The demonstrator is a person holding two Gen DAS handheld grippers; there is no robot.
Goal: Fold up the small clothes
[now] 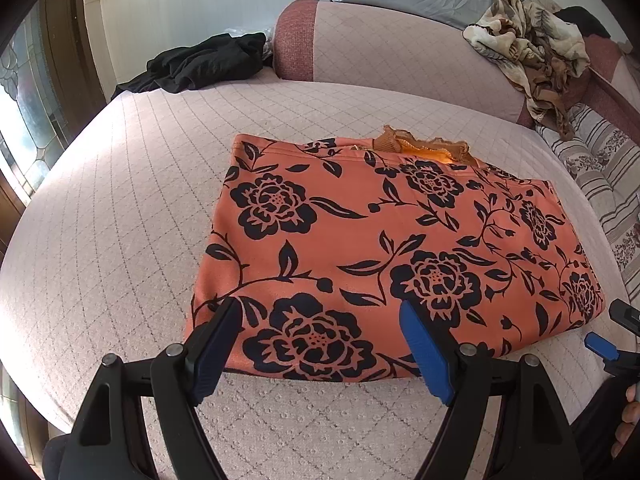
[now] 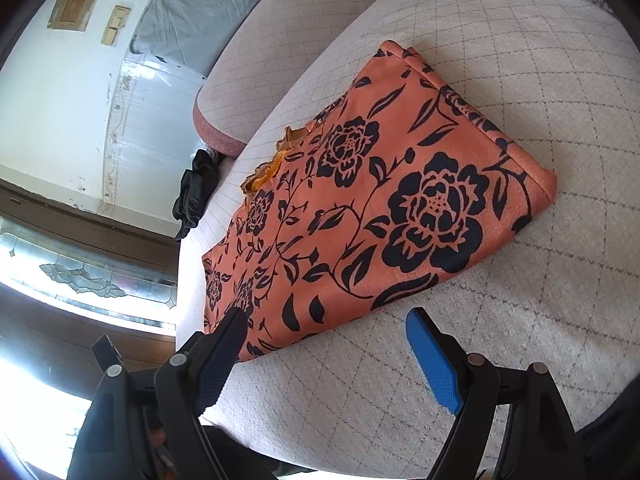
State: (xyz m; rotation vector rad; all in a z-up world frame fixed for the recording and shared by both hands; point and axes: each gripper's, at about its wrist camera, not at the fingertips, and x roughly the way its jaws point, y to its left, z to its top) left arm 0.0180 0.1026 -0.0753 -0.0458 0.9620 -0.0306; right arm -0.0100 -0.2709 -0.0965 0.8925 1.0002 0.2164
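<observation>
The left gripper (image 1: 320,336) hovers with fingers apart over the near edge of the folded garment (image 1: 384,240), gripping nothing. The right gripper (image 2: 328,344) is likewise spread wide, empty, at the garment's (image 2: 360,200) near corner. The garment, orange with dark flowers, lies flat on the quilted bed (image 1: 120,200), orange lace (image 1: 424,146) poking out at its far edge. Farther off lie a black cloth (image 1: 208,64) and a crumpled blanket (image 1: 532,48).
</observation>
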